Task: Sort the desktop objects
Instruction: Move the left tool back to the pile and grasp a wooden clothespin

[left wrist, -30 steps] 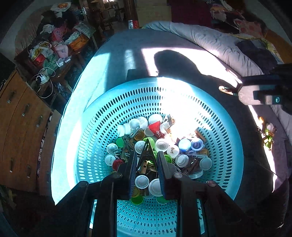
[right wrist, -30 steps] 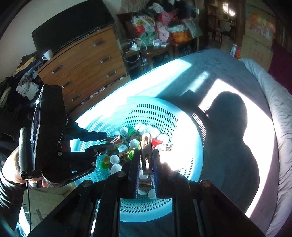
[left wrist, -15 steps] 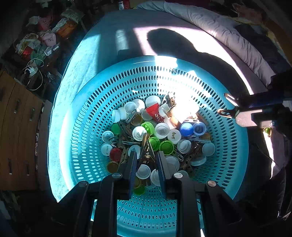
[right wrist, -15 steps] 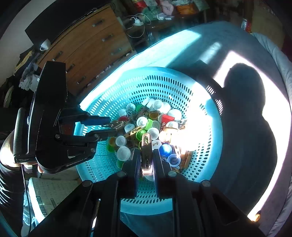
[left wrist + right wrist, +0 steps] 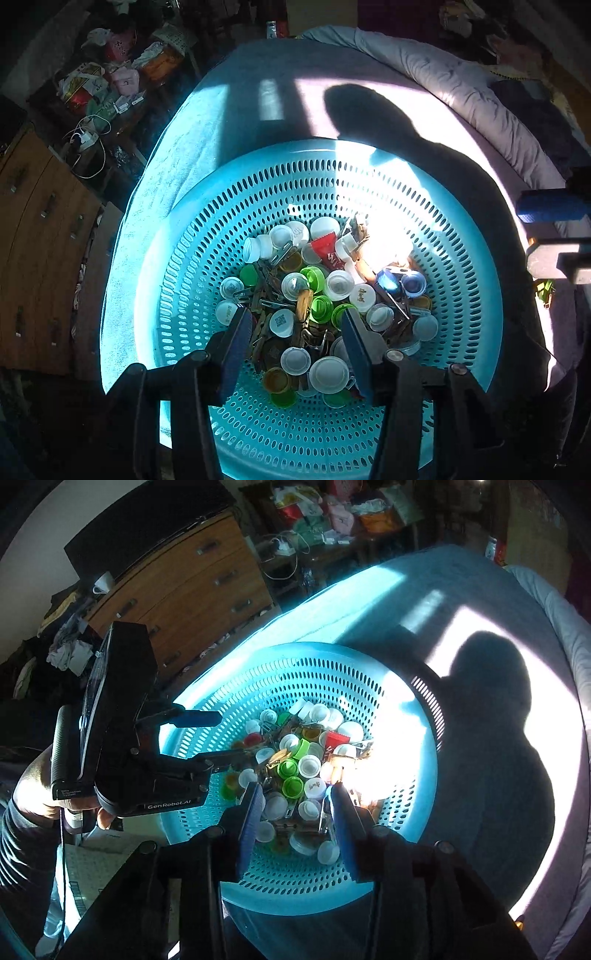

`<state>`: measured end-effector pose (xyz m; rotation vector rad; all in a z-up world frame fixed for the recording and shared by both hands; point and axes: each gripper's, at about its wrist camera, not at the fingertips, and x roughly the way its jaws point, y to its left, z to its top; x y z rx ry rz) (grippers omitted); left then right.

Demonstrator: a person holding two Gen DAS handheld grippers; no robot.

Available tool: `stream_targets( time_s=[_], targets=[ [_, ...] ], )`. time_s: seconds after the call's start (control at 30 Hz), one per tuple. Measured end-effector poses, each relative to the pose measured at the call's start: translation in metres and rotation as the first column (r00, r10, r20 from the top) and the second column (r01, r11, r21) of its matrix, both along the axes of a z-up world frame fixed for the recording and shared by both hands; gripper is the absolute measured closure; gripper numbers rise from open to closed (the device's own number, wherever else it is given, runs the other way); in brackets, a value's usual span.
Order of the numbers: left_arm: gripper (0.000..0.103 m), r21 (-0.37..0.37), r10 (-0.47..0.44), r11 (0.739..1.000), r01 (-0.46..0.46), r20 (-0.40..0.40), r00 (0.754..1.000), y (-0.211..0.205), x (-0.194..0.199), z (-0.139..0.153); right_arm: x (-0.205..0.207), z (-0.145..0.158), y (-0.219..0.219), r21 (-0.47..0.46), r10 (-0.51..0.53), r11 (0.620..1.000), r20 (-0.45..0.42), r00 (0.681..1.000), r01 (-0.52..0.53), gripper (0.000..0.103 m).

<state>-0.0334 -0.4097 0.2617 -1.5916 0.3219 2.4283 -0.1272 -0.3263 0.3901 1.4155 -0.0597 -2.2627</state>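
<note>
Left gripper [image 5: 295,328]: jaws spread wide, nothing between the pads, poised above the near half of the pile inside the basket [image 5: 207,236]. Its fingers sit inside the line of the near rim, with the bare perforated wall below and to either side of them.

Right gripper [image 5: 295,801]: jaws also wide apart and gripping nothing. A metal clip [image 5: 325,814] lies in the pile just inside the right finger; contact with the pad cannot be judged. In the right view the left gripper [image 5: 221,738] reaches in over the basket's left rim, one finger above the slotted wall, the other out over the caps.

Pile: bottle caps [image 5: 328,373], white, green, blue, amber and red, mixed with wooden and metal clips, heaped at the basket floor. A red wrapper [image 5: 327,253] lies at the far side of the heap, green caps [image 5: 321,308] at the centre, blue caps [image 5: 400,282] toward the right. The sloping walls all round the heap carry nothing.

Basket sits on a bed [image 5: 229,110], its left rim close to the bed's left edge. Sunlit cover beyond the far rim and to the right is open. A rolled duvet [image 5: 443,74] runs along the far right edge. Off the left edge stands a wooden dresser [image 5: 184,583].
</note>
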Motion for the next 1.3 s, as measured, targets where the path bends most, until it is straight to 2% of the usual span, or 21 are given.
stream_targets(
  time_s=[0.03,0.07,0.1,0.13,0.17,0.2,0.27,0.3,0.4,0.47,0.57,0.67,0.77,0.83,0.93,1.0,1.1,1.13,1.17,1.2,1.3],
  targets=[
    [0.051,0.012,-0.001,1.000,0.001,-0.038,0.999,0.001,0.008,0.007,0.011,0.006,0.006,0.000,-0.010,1.000,-0.048,0.999,0.010,0.061],
    [0.051,0.021,-0.003,1.000,0.005,-0.084,0.996,0.003,0.018,0.015,0.028,0.011,0.012,0.004,-0.028,1.000,-0.109,0.994,0.028,0.052],
    [0.051,0.032,-0.010,0.999,0.015,-0.135,0.991,0.006,0.031,0.021,0.046,0.015,0.021,0.012,-0.051,0.998,-0.177,0.983,0.054,0.038],
    [0.051,0.050,-0.027,0.998,0.037,-0.180,0.983,0.012,0.046,0.027,0.069,0.016,0.029,0.024,-0.076,0.996,-0.245,0.966,0.085,0.029],
    [0.051,0.070,-0.047,0.996,0.064,-0.221,0.974,0.019,0.064,0.031,0.094,0.013,0.038,0.039,-0.100,0.992,-0.309,0.946,0.118,0.015],
    [0.051,0.084,-0.064,0.993,0.089,-0.264,0.962,0.028,0.082,0.034,0.121,0.005,0.049,0.059,-0.128,0.985,-0.365,0.922,0.160,0.007],
    [0.051,0.110,-0.100,0.984,0.142,-0.324,0.941,0.050,0.119,0.033,0.171,-0.021,0.072,0.094,-0.189,0.964,-0.425,0.885,0.250,0.006],
    [0.051,0.136,-0.115,0.976,0.170,-0.339,0.934,0.062,0.136,0.030,0.194,-0.038,0.083,0.107,-0.219,0.951,-0.426,0.878,0.289,0.006],
    [0.049,0.228,-0.158,0.942,0.247,-0.349,0.924,0.111,0.174,0.010,0.258,-0.092,0.120,0.116,-0.335,0.908,-0.378,0.863,0.404,0.007],
    [0.045,0.241,-0.209,0.924,0.297,-0.332,0.920,0.152,0.185,-0.015,0.294,-0.124,0.141,0.161,-0.401,0.864,-0.355,0.845,0.478,0.007],
    [0.045,0.224,-0.286,0.916,0.333,-0.218,0.933,0.217,0.180,-0.065,0.339,-0.158,0.172,0.160,-0.498,0.816,-0.291,0.817,0.555,0.007],
    [0.045,0.220,-0.318,0.913,0.343,-0.142,0.937,0.274,0.163,-0.101,0.374,-0.170,0.193,0.180,-0.537,0.777,-0.310,0.784,0.603,0.007],
    [0.045,0.212,-0.311,0.922,0.323,-0.086,0.946,0.325,0.135,-0.124,0.398,-0.175,0.214,0.157,-0.580,0.749,-0.316,0.751,0.644,0.007],
    [0.045,0.156,-0.286,0.944,0.291,-0.053,0.957,0.355,0.113,-0.137,0.411,-0.185,0.224,0.130,-0.619,0.726,-0.303,0.724,0.675,0.007],
    [0.045,0.141,-0.282,0.948,0.285,-0.046,0.958,0.393,0.092,-0.145,0.430,-0.204,0.238,0.094,-0.671,0.699,-0.257,0.695,0.709,0.007],
    [0.045,0.134,-0.307,0.941,0.311,-0.052,0.950,0.412,0.084,-0.150,0.434,-0.210,0.247,0.068,-0.700,0.682,-0.227,0.677,0.728,0.007],
    [0.043,0.062,-0.335,0.940,0.336,-0.023,0.942,0.434,0.081,-0.169,0.434,-0.207,0.261,0.020,-0.725,0.663,-0.229,0.649,0.748,0.007],
    [0.031,0.031,-0.336,0.941,0.338,-0.046,0.941,0.433,0.082,-0.174,0.434,-0.209,0.265,0.008,-0.733,0.657,-0.222,0.642,0.754,0.007],
    [0.024,-0.001,-0.313,0.949,0.314,-0.077,0.947,0.426,0.084,-0.174,0.433,-0.211,0.268,0.000,-0.742,0.651,-0.209,0.637,0.759,0.007],
    [0.023,-0.040,-0.285,0.958,0.283,-0.075,0.956,0.416,0.084,-0.174,0.432,-0.214,0.272,-0.007,-0.752,0.643,-0.195,0.630,0.765,0.007],
    [0.026,-0.072,-0.215,0.975,0.209,-0.092,0.972,0.371,0.092,-0.170,0.434,-0.213,0.277,-0.043,-0.766,0.630,-0.198,0.612,0.775,0.007]
  ],
)
